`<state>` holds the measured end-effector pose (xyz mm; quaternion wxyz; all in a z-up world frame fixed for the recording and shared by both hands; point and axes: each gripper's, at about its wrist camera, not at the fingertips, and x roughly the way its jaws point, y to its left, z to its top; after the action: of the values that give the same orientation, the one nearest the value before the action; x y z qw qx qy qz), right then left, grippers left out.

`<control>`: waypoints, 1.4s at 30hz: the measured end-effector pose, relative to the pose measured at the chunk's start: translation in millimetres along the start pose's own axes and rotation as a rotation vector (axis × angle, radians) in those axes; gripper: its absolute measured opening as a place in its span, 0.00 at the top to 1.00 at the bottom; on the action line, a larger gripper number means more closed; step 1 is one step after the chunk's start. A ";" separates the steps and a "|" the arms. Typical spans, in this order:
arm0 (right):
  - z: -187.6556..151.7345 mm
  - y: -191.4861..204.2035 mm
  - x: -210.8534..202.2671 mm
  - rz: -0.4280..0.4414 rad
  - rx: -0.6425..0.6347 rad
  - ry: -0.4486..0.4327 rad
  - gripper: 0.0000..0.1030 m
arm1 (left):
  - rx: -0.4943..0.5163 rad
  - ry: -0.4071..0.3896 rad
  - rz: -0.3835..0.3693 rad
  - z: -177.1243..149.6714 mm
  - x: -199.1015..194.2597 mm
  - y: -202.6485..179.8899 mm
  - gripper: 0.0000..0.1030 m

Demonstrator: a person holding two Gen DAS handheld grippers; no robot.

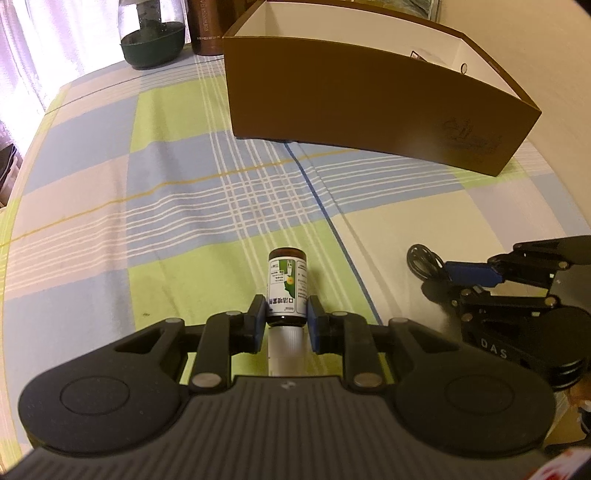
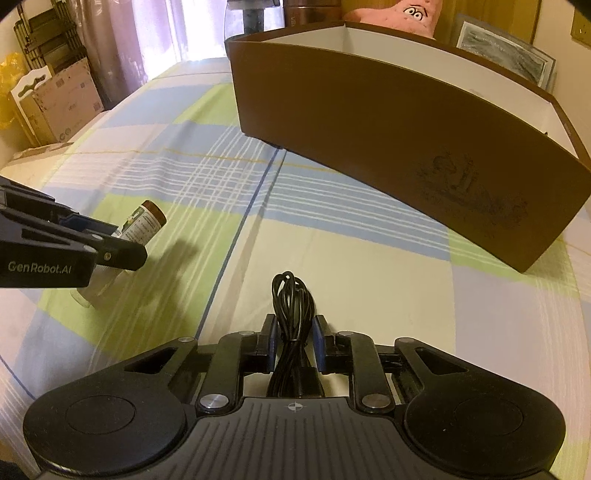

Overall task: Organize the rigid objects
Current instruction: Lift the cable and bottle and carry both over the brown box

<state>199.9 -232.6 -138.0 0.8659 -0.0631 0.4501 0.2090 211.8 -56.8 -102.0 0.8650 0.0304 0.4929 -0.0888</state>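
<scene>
My left gripper (image 1: 287,317) is shut on a small brown bottle (image 1: 287,284) with a green and white label and a white cap, held just above the checked cloth; the bottle (image 2: 142,223) also shows at the left of the right wrist view, in the left gripper (image 2: 110,243). My right gripper (image 2: 294,338) is shut on a coiled black cable (image 2: 291,306); it (image 1: 476,273) and the cable (image 1: 424,260) also show at the right of the left wrist view. A brown open box (image 1: 369,96) with white inside stands ahead on the cloth (image 2: 388,122).
A checked tablecloth (image 1: 147,206) covers the table. A dark green bowl-shaped base (image 1: 153,46) and a brown cylinder (image 1: 207,26) stand at the far edge left of the box. Cardboard boxes (image 2: 55,99) stand off the table; a pink plush (image 2: 402,13) sits behind the box.
</scene>
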 end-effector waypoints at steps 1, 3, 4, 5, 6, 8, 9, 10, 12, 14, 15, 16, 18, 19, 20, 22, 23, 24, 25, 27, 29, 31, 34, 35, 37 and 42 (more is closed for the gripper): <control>0.0 0.0 -0.1 -0.001 0.003 -0.001 0.86 | 0.002 -0.001 -0.001 -0.1 -0.4 0.0 0.81; -0.1 0.4 -1.5 0.000 0.005 -0.008 0.86 | 0.003 -0.003 -0.001 0.3 -1.0 -0.6 0.81; 0.4 0.9 -1.6 0.000 0.007 -0.011 0.86 | 0.004 -0.004 -0.002 0.5 -1.2 -0.5 0.81; 0.6 0.9 -2.8 0.003 0.010 -0.015 0.86 | 0.005 -0.005 -0.001 0.8 -1.2 -0.6 0.81; 0.9 1.0 -3.8 0.004 0.014 -0.019 0.86 | 0.007 -0.006 -0.002 1.1 -1.5 -0.5 0.81; 2.0 0.9 -6.5 0.005 0.023 -0.026 0.86 | 0.009 -0.010 -0.002 2.4 -2.4 -0.7 0.81; 1.9 0.9 -8.5 0.006 0.027 -0.028 0.86 | 0.010 -0.013 -0.003 3.0 -2.8 -0.6 0.81; 2.6 0.6 -10.1 0.007 0.033 -0.033 0.86 | 0.012 -0.016 -0.004 3.9 -3.4 -1.0 0.81; 3.0 0.0 -13.7 0.009 0.038 -0.040 0.87 | 0.016 -0.023 -0.005 5.8 -4.5 -1.9 0.81; 4.1 -0.5 -17.4 0.010 0.043 -0.050 0.87 | 0.019 -0.029 -0.005 7.8 -5.5 -2.5 0.81; 4.7 -0.7 -19.5 0.012 0.047 -0.056 0.90 | 0.020 -0.033 -0.006 8.9 -6.1 -2.6 0.81; 5.0 -0.9 -21.4 0.013 0.050 -0.060 0.90 | 0.021 -0.036 -0.007 10.0 -6.8 -2.8 0.81; 6.3 -1.7 -24.7 0.015 0.055 -0.071 0.90 | 0.025 -0.043 -0.008 11.7 -7.8 -2.8 0.81; 7.0 -1.9 -25.3 0.015 0.056 -0.073 0.90 | 0.026 -0.045 -0.008 12.4 -8.0 -3.0 0.81; 7.2 -2.0 -26.0 0.013 0.057 -0.077 0.90 | 0.027 -0.047 -0.008 13.1 -8.2 -3.0 0.81; 7.7 -3.0 -27.4 0.014 0.064 -0.081 0.90 | 0.028 -0.051 -0.009 14.2 -8.9 -3.0 0.81; 7.9 -3.5 -28.4 0.014 0.068 -0.084 0.90 | 0.028 -0.054 -0.009 14.6 -9.4 -3.0 0.81; 8.4 -4.0 -29.2 0.015 0.069 -0.087 0.90 | 0.030 -0.056 -0.009 15.2 -10.0 -3.1 0.81; 8.9 -4.1 -30.7 0.015 0.071 -0.091 0.90 | 0.031 -0.059 -0.010 15.7 -10.9 -3.2 0.81; 10.9 -4.9 -33.1 0.017 0.075 -0.098 0.90 | 0.034 -0.064 -0.010 17.3 -12.7 -3.5 0.81; 13.4 -5.2 -36.3 0.019 0.078 -0.109 0.90 | 0.035 -0.069 -0.011 19.1 -14.2 -3.5 0.81; 16.2 -5.3 -39.7 0.021 0.080 -0.121 0.91 | 0.038 -0.079 -0.011 21.7 -15.5 -4.2 0.81; 19.6 -5.7 -44.6 0.020 0.083 -0.140 0.91 | 0.041 -0.092 -0.014 25.8 -18.6 -5.5 0.81; 20.8 -6.1 -46.4 0.020 0.086 -0.146 0.91 | 0.042 -0.096 -0.015 27.1 -19.5 -5.9 0.81; 23.2 -6.9 -49.6 0.020 0.090 -0.156 0.91 | 0.044 -0.106 -0.016 30.0 -21.2 -6.7 0.81; 30.5 -11.0 -59.9 0.019 0.102 -0.187 0.91 | 0.056 -0.125 -0.020 38.1 -23.7 -9.6 0.81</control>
<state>197.1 -251.8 -72.7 0.9042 0.0052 0.3781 0.1988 230.5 -68.7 -61.8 0.8919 0.0440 0.4357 -0.1128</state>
